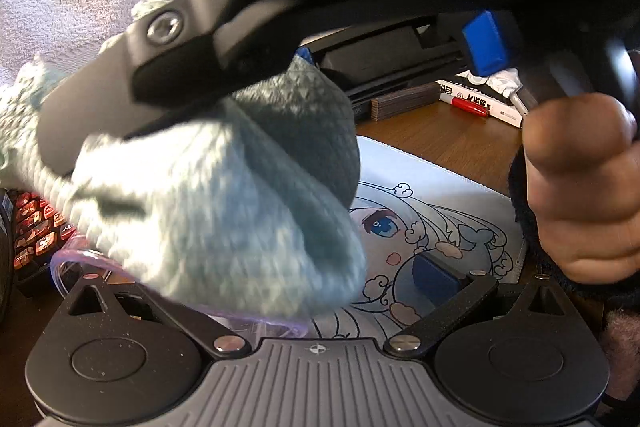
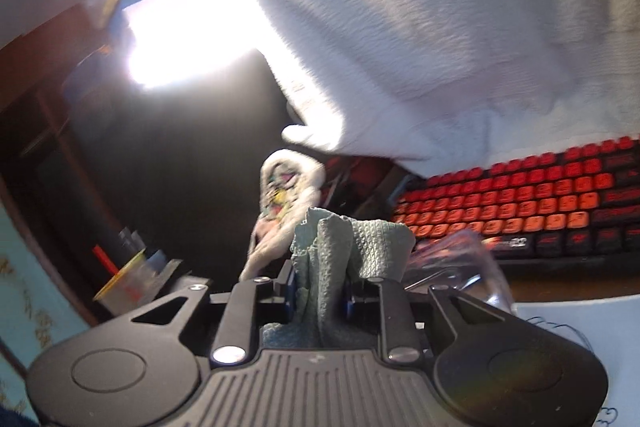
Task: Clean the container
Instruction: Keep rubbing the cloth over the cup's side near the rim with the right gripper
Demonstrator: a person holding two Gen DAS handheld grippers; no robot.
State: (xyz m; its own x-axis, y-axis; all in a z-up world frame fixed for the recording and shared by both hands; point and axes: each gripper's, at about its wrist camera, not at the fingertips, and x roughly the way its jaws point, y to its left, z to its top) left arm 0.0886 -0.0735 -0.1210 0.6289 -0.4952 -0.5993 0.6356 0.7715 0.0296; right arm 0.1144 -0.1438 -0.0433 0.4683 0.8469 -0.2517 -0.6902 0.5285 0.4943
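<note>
Between the right gripper's narrowed jaws a teal cloth is pinched; clear container just beside; left gripper's grip hidden.

Keyboard just beyond cloth

- Left gripper: matte black linkage arms, silver pivot rivets, ribbed grey housing with a small crosshair mark.
- Right gripper: same black build, blue finger pads.
- Person's hand: dark fuzzy cuff at the wrist.
- White fleecy sleeve overhead.
</note>
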